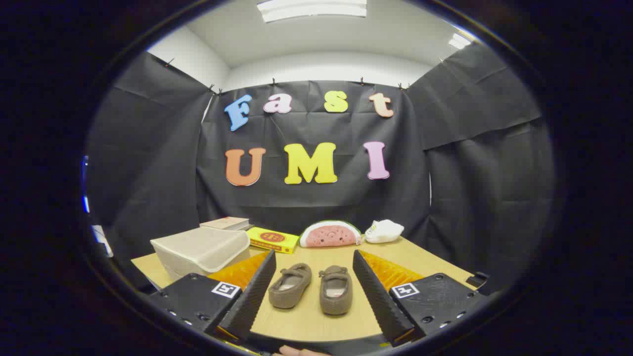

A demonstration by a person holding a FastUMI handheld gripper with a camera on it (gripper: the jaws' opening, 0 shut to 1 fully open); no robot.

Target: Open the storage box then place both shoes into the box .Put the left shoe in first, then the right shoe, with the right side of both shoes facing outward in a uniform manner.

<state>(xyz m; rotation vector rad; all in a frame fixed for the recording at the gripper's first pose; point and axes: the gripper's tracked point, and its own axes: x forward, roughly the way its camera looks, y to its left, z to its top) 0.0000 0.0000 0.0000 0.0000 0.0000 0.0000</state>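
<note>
While the gripper [314, 287] hangs wide open over the counter [306, 321], both shoes [311, 289] lie between its fingers, long axes pointing ahead. The storage box [200, 249], lid shut, sits ahead to the left, so it looks like the first target.

Shoes [311, 287] fuzzy matt cloth; storage box [200, 249] translucent frosted plastic, lid on; table [306, 316] smooth pale wood; watermelon toy [330, 234] plush; tongs [312, 289] apart, ribbed.
</note>
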